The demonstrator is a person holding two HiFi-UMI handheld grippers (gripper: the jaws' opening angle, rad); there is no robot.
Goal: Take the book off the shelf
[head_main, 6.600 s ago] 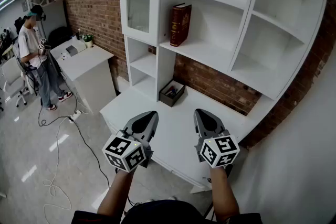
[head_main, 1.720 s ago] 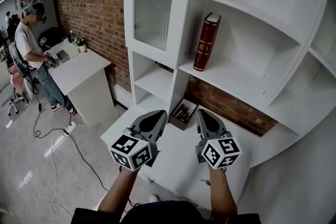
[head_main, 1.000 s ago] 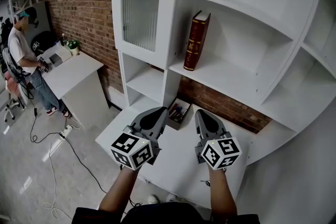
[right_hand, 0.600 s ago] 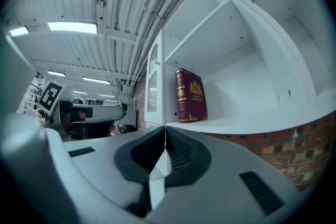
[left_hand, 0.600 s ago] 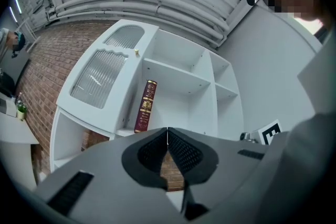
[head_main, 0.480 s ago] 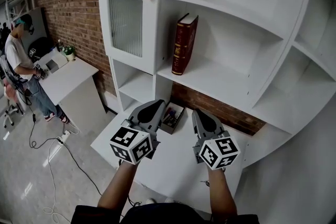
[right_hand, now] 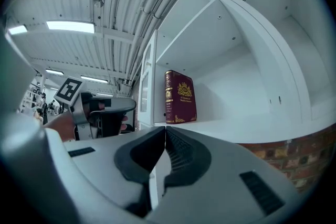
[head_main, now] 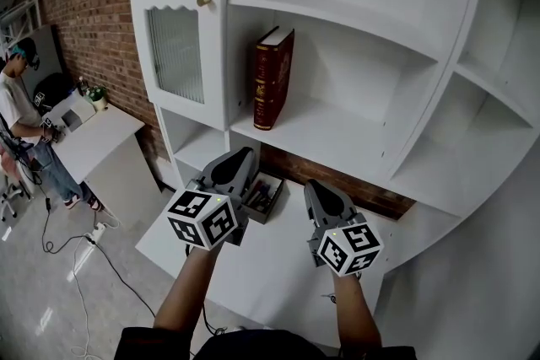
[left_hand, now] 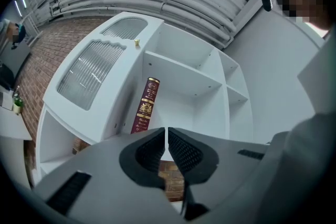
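A dark red book (head_main: 273,77) with gilt print stands upright on a white shelf (head_main: 333,137), leaning against the left divider. The left gripper view shows the book's spine (left_hand: 145,105), and the right gripper view its cover (right_hand: 180,96). My left gripper (head_main: 241,157) is shut and empty, below and slightly left of the book. My right gripper (head_main: 314,188) is also shut and empty, lower and to the book's right. Both point up toward the shelf unit, well short of the book.
The white shelf unit has a ribbed glass door (head_main: 175,23) left of the book and empty compartments (head_main: 456,143) to the right. A small open box of pens (head_main: 262,196) sits on the white desk (head_main: 270,265). A person (head_main: 25,126) stands far left by another desk.
Both grippers have come closer to the shelf, which now fills more of the head view. The left gripper has risen a little. Both stay shut.
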